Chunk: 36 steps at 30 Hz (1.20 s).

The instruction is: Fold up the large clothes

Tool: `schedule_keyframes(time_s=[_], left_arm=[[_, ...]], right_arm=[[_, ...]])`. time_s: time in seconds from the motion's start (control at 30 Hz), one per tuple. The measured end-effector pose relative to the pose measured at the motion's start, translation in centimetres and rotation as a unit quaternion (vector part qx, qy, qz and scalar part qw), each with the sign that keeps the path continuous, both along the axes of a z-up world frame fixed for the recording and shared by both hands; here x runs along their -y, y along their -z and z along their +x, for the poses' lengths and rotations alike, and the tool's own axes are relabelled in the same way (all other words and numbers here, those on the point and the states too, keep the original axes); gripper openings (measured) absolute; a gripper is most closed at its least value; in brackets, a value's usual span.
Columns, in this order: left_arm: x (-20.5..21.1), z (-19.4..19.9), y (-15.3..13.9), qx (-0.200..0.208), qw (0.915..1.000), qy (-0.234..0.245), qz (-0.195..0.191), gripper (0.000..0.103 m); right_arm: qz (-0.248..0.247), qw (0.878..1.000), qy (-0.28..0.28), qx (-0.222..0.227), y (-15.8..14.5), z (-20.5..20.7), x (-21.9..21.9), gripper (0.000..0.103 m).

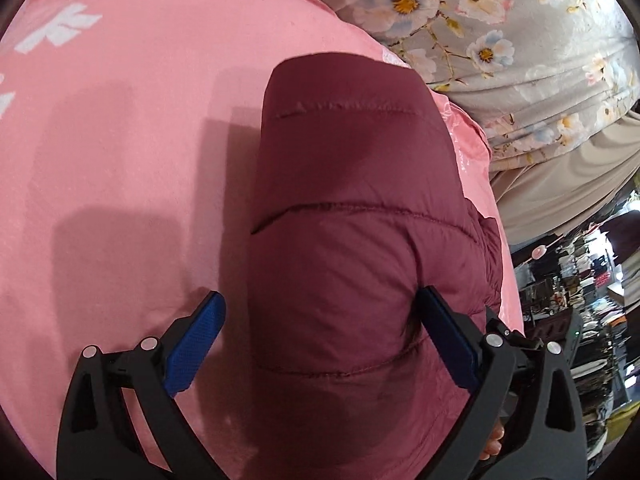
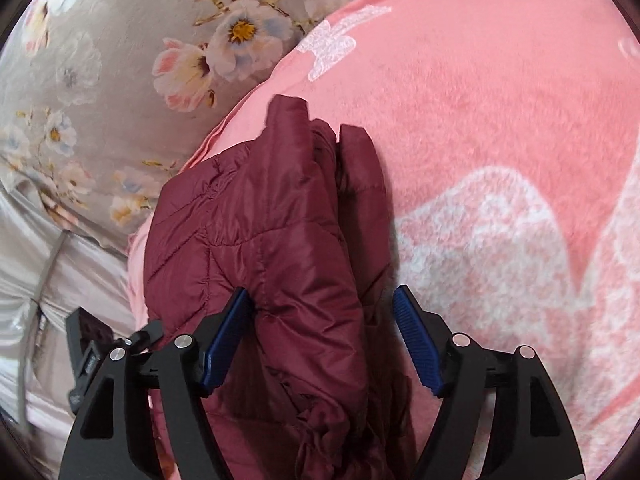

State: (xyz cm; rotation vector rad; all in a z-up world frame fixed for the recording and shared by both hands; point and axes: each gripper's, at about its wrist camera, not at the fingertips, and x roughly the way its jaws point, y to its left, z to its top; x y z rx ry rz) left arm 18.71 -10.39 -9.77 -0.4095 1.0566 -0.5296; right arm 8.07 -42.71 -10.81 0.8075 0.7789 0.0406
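A maroon quilted puffer jacket (image 1: 352, 208) lies folded in a narrow bundle on a pink fleece blanket (image 1: 120, 160). My left gripper (image 1: 320, 312) is open, its blue pads either side of the jacket's near end; the right pad touches the fabric. In the right wrist view the same jacket (image 2: 260, 232) lies bunched, with a sleeve or flap (image 2: 360, 168) beside it. My right gripper (image 2: 322, 308) is open around the jacket's near end, the left pad against the fabric, on the pink blanket (image 2: 500, 120).
A grey floral bedsheet (image 1: 520, 40) borders the blanket, and shows in the right wrist view (image 2: 100, 60). Beige fabric (image 1: 560, 184) hangs at the bed's edge. Cluttered shelves or goods (image 1: 580, 300) lie beyond the bed at right.
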Motion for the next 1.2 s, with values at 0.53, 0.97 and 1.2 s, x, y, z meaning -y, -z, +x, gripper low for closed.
schedule_keyframes(time_s=[0.53, 0.97, 1.2], left_arm=[[4.9, -2.6, -2.8, 0.077, 0.9891, 0.036, 0.120, 0.064], [5.9, -6.7, -11.1, 0.202, 0.9650, 0.070, 0.153, 0.041], [4.9, -9.6, -16.6, 0.276, 0.9479, 0.072, 0.142, 0.041]], right_arm=[[-0.018, 0.999, -0.026, 0.038, -1.3, -0.7, -2.3, 0.024], [-0.102, 0.988, 0.004, 0.115, -9.6, -4.8, -6.1, 0.017], [-0.146, 0.973, 0.022, 0.180, -15.7, -7.5, -8.2, 0.017]])
